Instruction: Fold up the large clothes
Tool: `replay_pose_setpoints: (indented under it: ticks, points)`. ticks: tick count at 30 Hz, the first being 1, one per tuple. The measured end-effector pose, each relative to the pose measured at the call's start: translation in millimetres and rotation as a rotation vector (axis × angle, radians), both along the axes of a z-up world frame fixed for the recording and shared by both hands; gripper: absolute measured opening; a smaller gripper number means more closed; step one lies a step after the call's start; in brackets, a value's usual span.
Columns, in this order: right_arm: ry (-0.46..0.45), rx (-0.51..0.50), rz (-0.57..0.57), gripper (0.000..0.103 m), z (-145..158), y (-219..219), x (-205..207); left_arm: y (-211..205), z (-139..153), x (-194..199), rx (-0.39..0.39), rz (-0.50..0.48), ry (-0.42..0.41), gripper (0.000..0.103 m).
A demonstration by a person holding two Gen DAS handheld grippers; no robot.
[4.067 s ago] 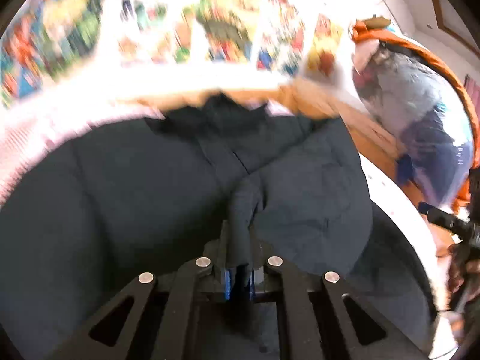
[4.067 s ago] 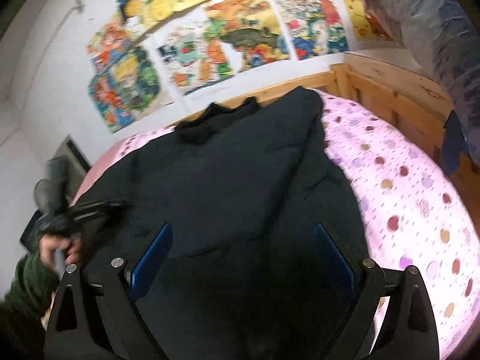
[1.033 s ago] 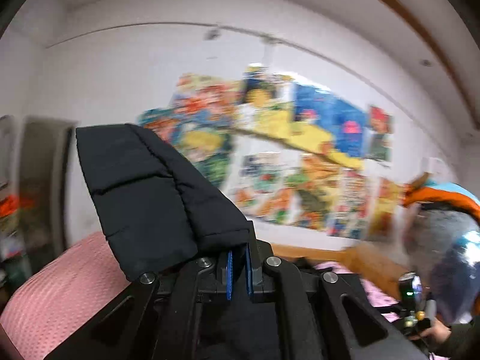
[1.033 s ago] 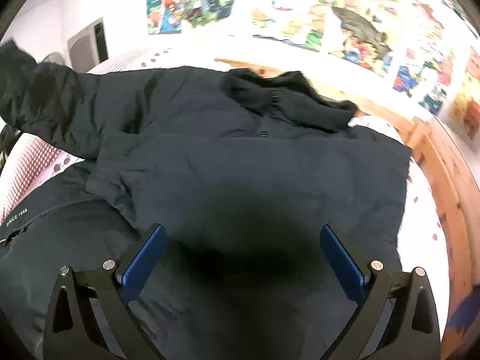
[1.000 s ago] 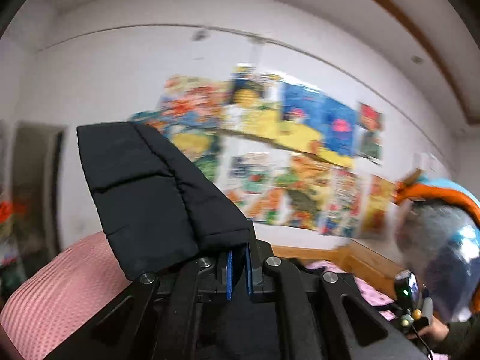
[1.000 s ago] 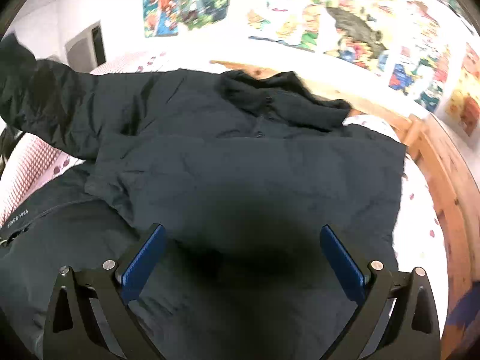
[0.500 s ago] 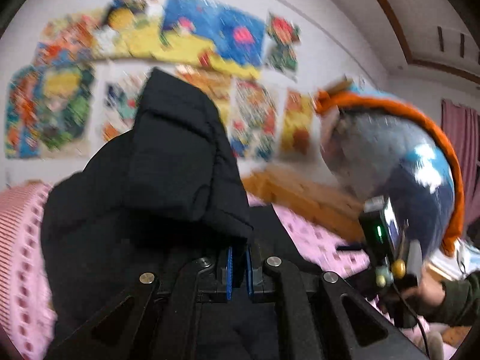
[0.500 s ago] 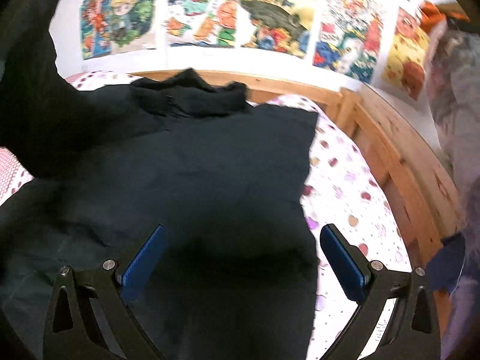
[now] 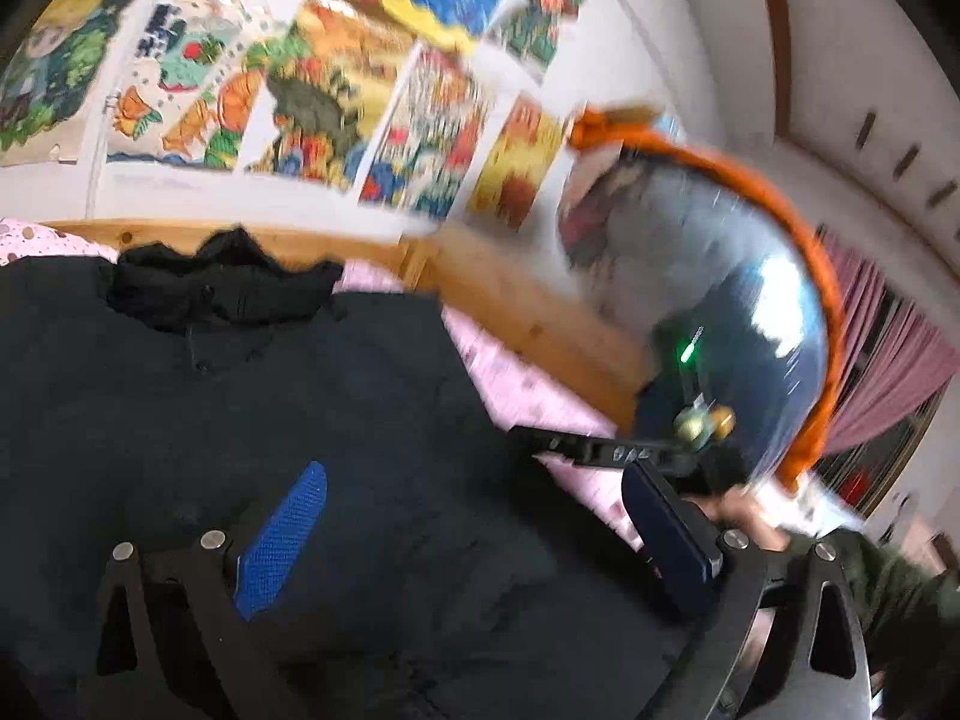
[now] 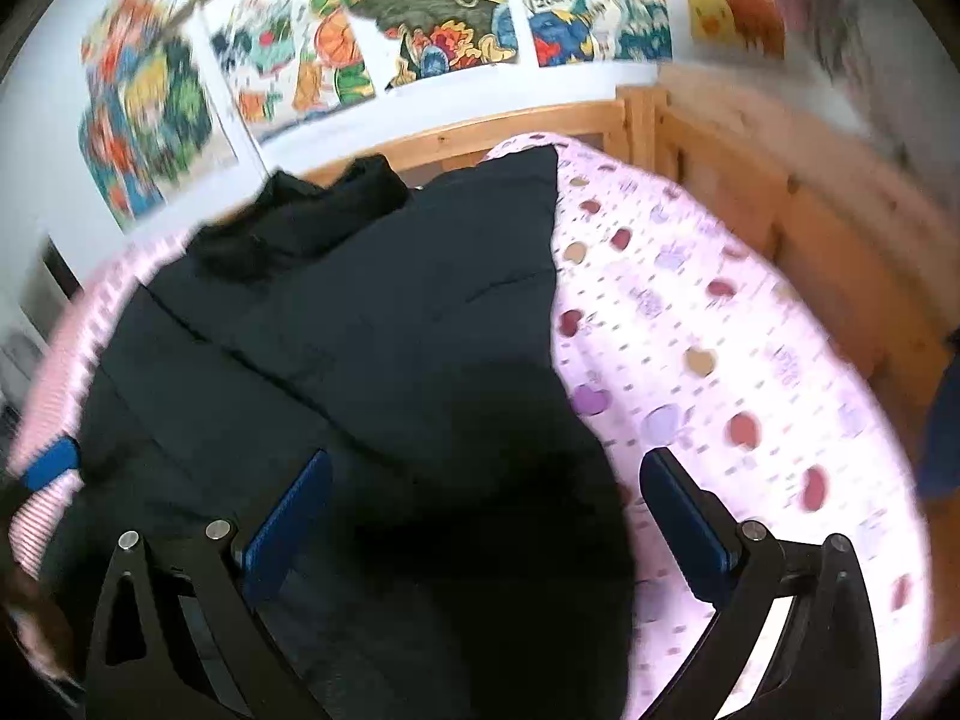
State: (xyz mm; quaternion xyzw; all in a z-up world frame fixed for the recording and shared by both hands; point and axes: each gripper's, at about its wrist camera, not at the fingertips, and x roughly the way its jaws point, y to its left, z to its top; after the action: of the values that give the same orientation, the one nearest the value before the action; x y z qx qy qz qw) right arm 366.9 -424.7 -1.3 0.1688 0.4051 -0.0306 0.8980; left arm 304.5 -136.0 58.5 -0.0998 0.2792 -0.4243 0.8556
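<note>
A large black padded jacket (image 9: 252,408) lies spread on the bed with its collar toward the headboard; it also shows in the right wrist view (image 10: 384,348). Both sleeves look folded in over the body. My left gripper (image 9: 474,516) is open and empty just above the jacket's lower part. My right gripper (image 10: 486,510) is open and empty above the jacket's right edge, and its black arm (image 9: 594,450) shows in the left wrist view. The left gripper's blue pad (image 10: 51,462) shows at the far left of the right wrist view.
The bed has a pink sheet with hearts (image 10: 708,324) and a wooden frame (image 10: 798,222) along the head and right side. Colourful posters (image 9: 312,96) cover the wall. A padded grey and orange object (image 9: 720,300) stands at the right.
My left gripper has let go of the black sleeve it held up and now stands open over the jacket. The sleeve lies folded on the jacket. The right gripper stayed open and shifted right.
</note>
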Motion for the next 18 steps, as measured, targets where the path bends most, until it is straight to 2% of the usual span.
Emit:
replay_pose_setpoints:
  ticks: [4, 6, 9, 12, 14, 16, 18]
  points:
    - [-0.032, 0.205, 0.025, 0.101, -10.1, -0.9, -1.7, 19.8, 19.1, 7.9, 0.009, 0.096, 0.027, 0.099]
    - [-0.007, 0.283, 0.068, 0.101, -19.0, 7.1, -1.0, 31.8, 27.6, 13.8, 0.057, 0.169, 0.030, 0.100]
    - [0.050, 0.256, 0.154, 0.101, -28.1, 32.7, -3.5, 55.3, 32.3, 25.6, 0.198, 0.293, 0.033, 0.100]
    - [0.091, 0.198, 0.194, 0.100, -33.7, 53.9, -5.2, 82.3, 22.5, 42.9, 0.305, 0.361, 0.071, 0.100]
    - [0.122, 0.183, 0.167, 0.093, -38.7, 61.8, -5.0, 102.0, 13.2, 54.7, 0.327, 0.403, 0.124, 0.100]
    - [0.175, 0.184, 0.119, 0.063, -42.9, 63.9, -4.7, 123.3, -2.1, 67.3, 0.345, 0.448, 0.208, 0.100]
    - [0.199, 0.211, 0.094, 0.050, -43.9, 65.8, -4.4, 139.2, -14.9, 79.8, 0.382, 0.506, 0.300, 0.099]
